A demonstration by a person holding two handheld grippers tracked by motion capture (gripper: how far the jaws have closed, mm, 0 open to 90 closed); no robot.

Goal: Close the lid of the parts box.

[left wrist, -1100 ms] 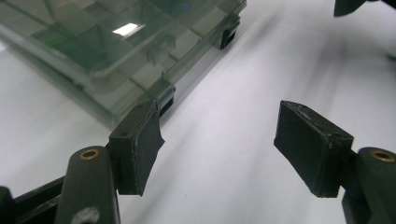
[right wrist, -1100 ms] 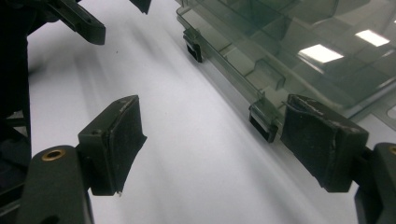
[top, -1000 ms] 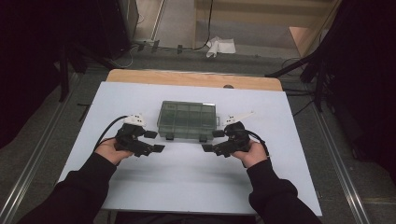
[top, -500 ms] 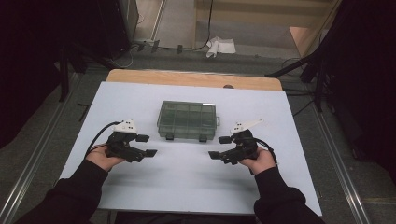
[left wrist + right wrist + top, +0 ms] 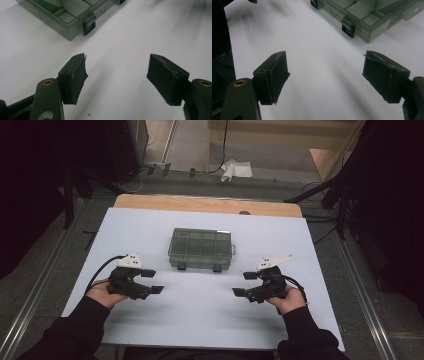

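Observation:
A smoky green, see-through compartment box [image 5: 201, 248] lies shut in the middle of the white table top [image 5: 210, 320], with two black latches on its near side. My left gripper [image 5: 151, 281] rests low at the near left, open and empty, clear of the box. The right gripper [image 5: 244, 283] mirrors it at the near right, likewise open and holding nothing. In the left gripper view the box corner [image 5: 67, 17] and one latch [image 5: 89, 27] sit beyond the spread jaws. The right gripper view has the box [image 5: 372, 17] at upper right past its gripper [image 5: 325, 75].
The white top sits on a wooden table whose far edge [image 5: 210, 205] shows as a tan strip. Cables, a crumpled white cloth [image 5: 236, 169] and dark stands lie on the floor beyond. Metal rails run along both sides of the table.
Both grippers have drawn back from the box's near corners toward the person and outward. The box has stayed in place.

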